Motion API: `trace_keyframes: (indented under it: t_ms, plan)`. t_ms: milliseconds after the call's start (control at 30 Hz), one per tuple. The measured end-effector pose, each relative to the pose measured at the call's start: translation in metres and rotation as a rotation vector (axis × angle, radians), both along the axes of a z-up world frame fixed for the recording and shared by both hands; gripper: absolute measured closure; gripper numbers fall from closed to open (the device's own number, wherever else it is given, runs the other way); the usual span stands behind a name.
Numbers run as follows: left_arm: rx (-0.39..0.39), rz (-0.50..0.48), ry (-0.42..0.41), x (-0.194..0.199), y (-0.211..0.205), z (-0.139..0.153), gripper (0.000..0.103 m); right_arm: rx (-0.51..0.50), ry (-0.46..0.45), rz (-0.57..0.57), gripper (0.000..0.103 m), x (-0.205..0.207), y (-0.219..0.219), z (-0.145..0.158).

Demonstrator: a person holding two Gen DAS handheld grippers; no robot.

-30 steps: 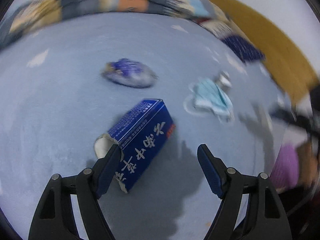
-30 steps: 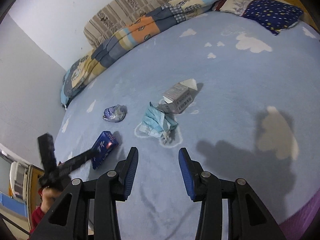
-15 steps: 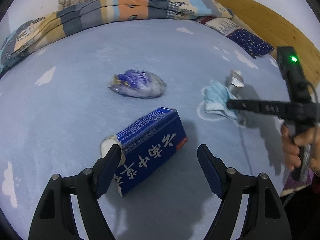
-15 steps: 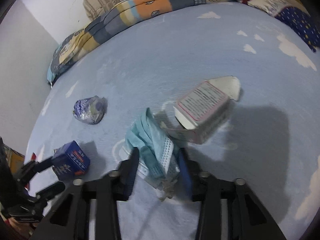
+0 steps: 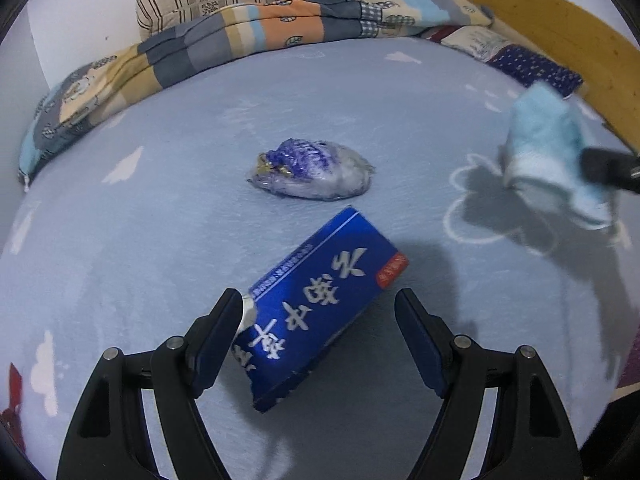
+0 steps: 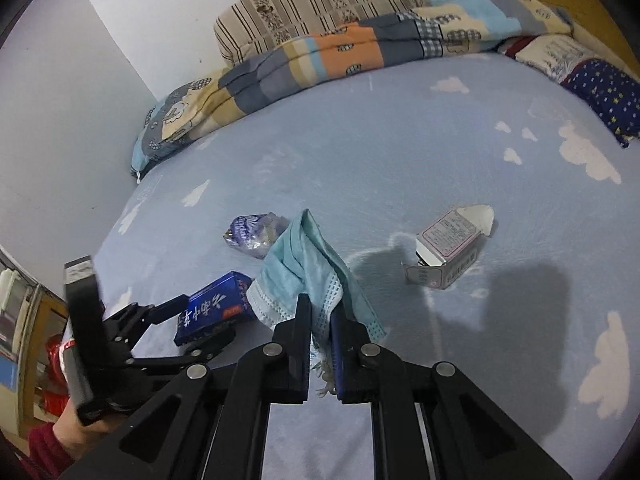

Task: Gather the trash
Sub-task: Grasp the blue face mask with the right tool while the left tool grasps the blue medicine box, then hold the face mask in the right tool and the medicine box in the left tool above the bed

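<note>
Both handheld rigs share black angular arms with silver screws; the right gripper (image 6: 320,322) carries blue pads (image 6: 335,344) (the left gripper (image 5: 318,334) likewise), beside a dark red sleeve (image 6: 42,450).

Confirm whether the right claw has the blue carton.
No, the right claw is shut on the face mask.

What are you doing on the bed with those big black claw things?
A person is picking up trash from the bed with a gripper in each hand. The right gripper is shut on a light blue face mask and holds it up off the sheet. The left gripper is around a blue box, jaws closing but not yet clamped. A crumpled wrapper and a small white box lie on the bed.
</note>
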State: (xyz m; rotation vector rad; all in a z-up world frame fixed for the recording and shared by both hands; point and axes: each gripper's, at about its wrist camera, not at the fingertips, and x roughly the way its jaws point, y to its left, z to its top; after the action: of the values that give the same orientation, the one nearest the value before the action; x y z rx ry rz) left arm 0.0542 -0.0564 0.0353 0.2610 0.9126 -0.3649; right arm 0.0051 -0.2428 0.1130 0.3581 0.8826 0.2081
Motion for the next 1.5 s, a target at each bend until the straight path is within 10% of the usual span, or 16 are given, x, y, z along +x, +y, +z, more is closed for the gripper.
trace_keyframes:
  t_ms: [67, 667, 1000, 1500]
  plan:
    - [-0.013, 0.004, 0.004, 0.002, 0.001, 0.000, 0.047, 0.004, -0.011, -0.005, 0.094, -0.004, 0.002, 0.006]
    - [-0.292, 0.037, -0.165, -0.085, 0.002, 0.097, 0.048, -0.051, -0.166, -0.077, 0.094, -0.105, -0.011, 0.053]
    - [-0.193, 0.158, -0.277, -0.163, 0.008, 0.119, 0.048, -0.123, -0.252, -0.069, 0.094, -0.145, -0.008, 0.062]
    - [-0.143, 0.222, -0.329, -0.154, 0.018, 0.109, 0.048, -0.157, -0.258, -0.039, 0.094, -0.133, 0.015, 0.052]
